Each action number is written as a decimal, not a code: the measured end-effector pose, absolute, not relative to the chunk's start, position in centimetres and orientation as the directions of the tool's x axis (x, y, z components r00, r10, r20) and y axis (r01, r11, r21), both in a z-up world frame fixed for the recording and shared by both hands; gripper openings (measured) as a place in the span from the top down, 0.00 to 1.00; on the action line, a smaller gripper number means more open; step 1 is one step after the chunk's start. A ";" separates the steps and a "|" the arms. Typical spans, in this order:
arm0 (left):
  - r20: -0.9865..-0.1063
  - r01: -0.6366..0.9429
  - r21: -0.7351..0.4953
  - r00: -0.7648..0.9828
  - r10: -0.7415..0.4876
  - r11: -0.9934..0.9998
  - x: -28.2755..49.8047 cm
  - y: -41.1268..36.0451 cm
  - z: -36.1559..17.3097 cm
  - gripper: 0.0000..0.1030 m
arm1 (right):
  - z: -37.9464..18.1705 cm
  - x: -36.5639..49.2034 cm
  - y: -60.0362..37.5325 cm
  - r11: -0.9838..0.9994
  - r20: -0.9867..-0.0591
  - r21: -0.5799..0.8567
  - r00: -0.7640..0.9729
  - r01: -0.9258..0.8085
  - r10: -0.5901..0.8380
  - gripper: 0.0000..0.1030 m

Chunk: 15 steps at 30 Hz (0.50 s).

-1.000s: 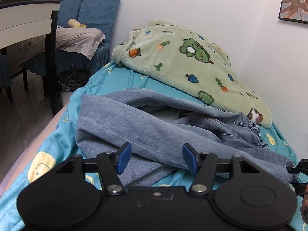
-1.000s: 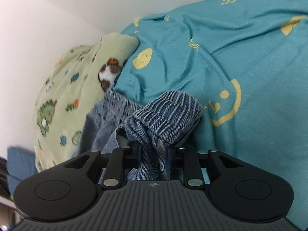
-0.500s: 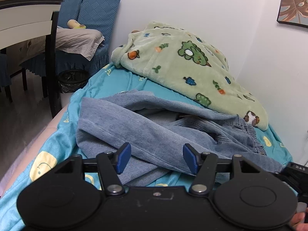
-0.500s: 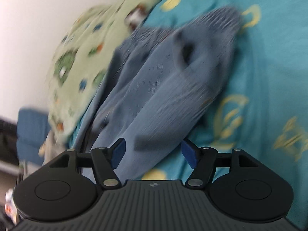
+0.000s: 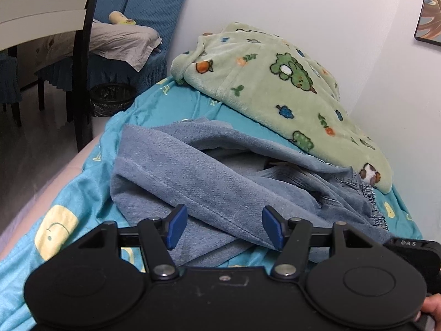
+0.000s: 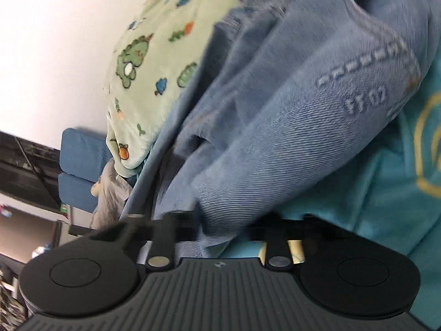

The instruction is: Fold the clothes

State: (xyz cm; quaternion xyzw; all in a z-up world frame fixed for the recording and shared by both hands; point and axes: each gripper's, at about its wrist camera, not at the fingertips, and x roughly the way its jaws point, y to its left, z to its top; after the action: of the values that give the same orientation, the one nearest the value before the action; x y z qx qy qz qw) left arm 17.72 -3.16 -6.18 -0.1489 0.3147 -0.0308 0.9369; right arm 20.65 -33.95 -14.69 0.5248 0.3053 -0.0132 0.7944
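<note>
Crumpled blue jeans (image 5: 220, 182) lie across the teal smiley-print bed sheet (image 5: 82, 187). My left gripper (image 5: 223, 227) hovers open just above their near edge, with nothing between its blue pads (image 5: 176, 224). In the right wrist view the jeans (image 6: 289, 138) fill the frame with a stitched seam showing, and a fold of denim runs down between the fingers of my right gripper (image 6: 220, 229). Its fingers lean inward against that fold; they are blurred and the cloth hides the pads. Part of the right gripper's black body (image 5: 413, 248) shows at the left view's right edge.
A green cartoon fleece blanket (image 5: 275, 88) is heaped behind the jeans against the white wall. Left of the bed are a floor drop, a black bin (image 5: 110, 102), blue-covered chairs (image 5: 154, 2) and a white table (image 5: 41, 13). A framed picture (image 5: 430, 22) hangs at the right.
The right gripper let go of the bunched denim cuff, swung over the jeans with its jaws open, and has now closed on another fold. The left gripper stayed open and crept slightly forward.
</note>
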 end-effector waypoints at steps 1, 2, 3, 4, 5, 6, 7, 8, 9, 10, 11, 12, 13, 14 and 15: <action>-0.579 -0.035 -0.301 0.801 -0.153 0.953 17.7 -3.1 -6.1 0.45 | -14.1 20.4 -33.9 0.468 -0.502 0.817 0.815 0.337 0.290 0.92; -0.576 -0.034 -0.303 0.803 -0.155 0.952 17.7 -3.1 -6.1 0.45 | -13.3 20.0 -33.8 0.487 -0.506 0.807 0.816 0.334 0.280 0.93; -0.571 -0.033 -0.305 0.806 -0.155 0.952 17.6 -3.0 -5.9 0.45 | -12.6 19.5 -33.7 0.505 -0.509 0.798 0.817 0.329 0.271 0.93; -0.566 -0.033 -0.307 0.810 -0.155 0.951 17.4 -3.0 -5.8 0.45 | -11.9 18.9 -33.7 0.518 -0.507 0.792 0.820 0.322 0.266 0.93; -0.561 -0.032 -0.308 0.813 -0.155 0.951 17.3 -2.9 -5.7 0.45 | -11.4 18.5 -33.6 0.537 -0.514 0.781 0.816 0.319 0.263 0.93; -0.557 -0.031 -0.310 0.816 -0.155 0.950 17.3 -2.9 -5.6 0.45 | -11.1 18.1 -33.6 0.553 -0.524 0.770 0.810 0.320 0.261 0.93; -0.554 -0.030 -0.311 0.818 -0.155 0.950 17.2 -2.9 -5.5 0.45 | -11.5 17.8 -33.6 0.553 -0.548 0.761 0.793 0.340 0.266 0.93; -0.553 -0.029 -0.311 0.818 -0.156 0.950 17.1 -2.9 -5.4 0.45 | -11.9 17.5 -33.6 0.553 -0.572 0.751 0.775 0.361 0.271 0.93; -0.552 -0.028 -0.312 0.819 -0.157 0.950 17.1 -3.0 -5.4 0.45 | -12.4 17.2 -33.6 0.553 -0.594 0.741 0.756 0.381 0.275 0.93; -0.553 -0.027 -0.312 0.818 -0.158 0.950 17.1 -3.0 -5.4 0.45 | -12.8 16.9 -33.6 0.553 -0.616 0.730 0.736 0.401 0.280 0.93; -0.553 -0.025 -0.311 0.818 -0.159 0.950 17.1 -3.1 -5.4 0.45 | -13.3 16.6 -33.6 0.554 -0.638 0.718 0.716 0.421 0.284 0.93; -0.553 -0.025 -0.310 0.818 -0.159 0.951 17.1 -3.1 -5.4 0.45 | -13.7 16.3 -33.6 0.555 -0.659 0.706 0.695 0.440 0.288 0.93; -0.552 -0.024 -0.308 0.819 -0.158 0.951 17.1 -3.1 -5.4 0.45 | -14.2 16.1 -33.6 0.554 -0.678 0.695 0.674 0.459 0.293 0.93; -0.553 -0.024 -0.307 0.818 -0.158 0.951 17.1 -3.1 -5.5 0.45 | -14.7 16.0 -33.5 0.546 -0.689 0.691 0.661 0.474 0.298 0.92; -0.554 -0.023 -0.308 0.817 -0.160 0.951 17.1 -3.1 -5.5 0.45 | -15.1 16.0 -33.5 0.539 -0.690 0.694 0.655 0.477 0.309 0.90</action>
State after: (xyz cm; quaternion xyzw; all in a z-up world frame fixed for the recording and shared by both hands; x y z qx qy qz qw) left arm 17.14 -3.14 -5.51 -0.1523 0.3003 -0.0365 0.9409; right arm 15.98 -33.48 -15.06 0.4771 0.4118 -0.0545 0.7745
